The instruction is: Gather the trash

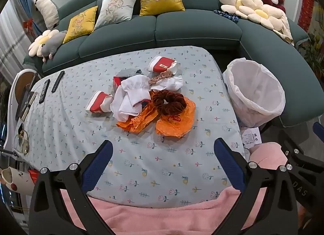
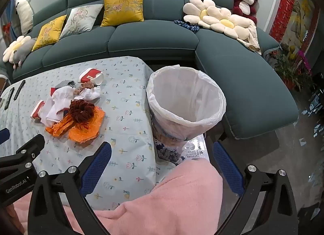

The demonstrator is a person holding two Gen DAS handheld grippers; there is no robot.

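Both claws wide open and empty above the counter, trash heaped mid-cloth.

My left claw (image 1: 163, 166) and right claw (image 2: 162, 166) grip nothing. The pile of trash (image 1: 145, 97) overlaps itself: crinkled orange plastic bags (image 1: 174, 121), limp white tissue (image 1: 129, 97), squashed red-and-white paper cups (image 1: 99, 104), a fuzzy brown scrunchie (image 1: 169, 101); what lies beneath I can't make out. The bin (image 2: 186, 101), lined in thin white plastic, stands beside the counter (image 1: 70, 125), its base hidden by pink fleece (image 2: 178, 198).

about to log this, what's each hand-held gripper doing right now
Left hand-held gripper: open, holding nothing.
Right hand-held gripper: open, holding nothing.
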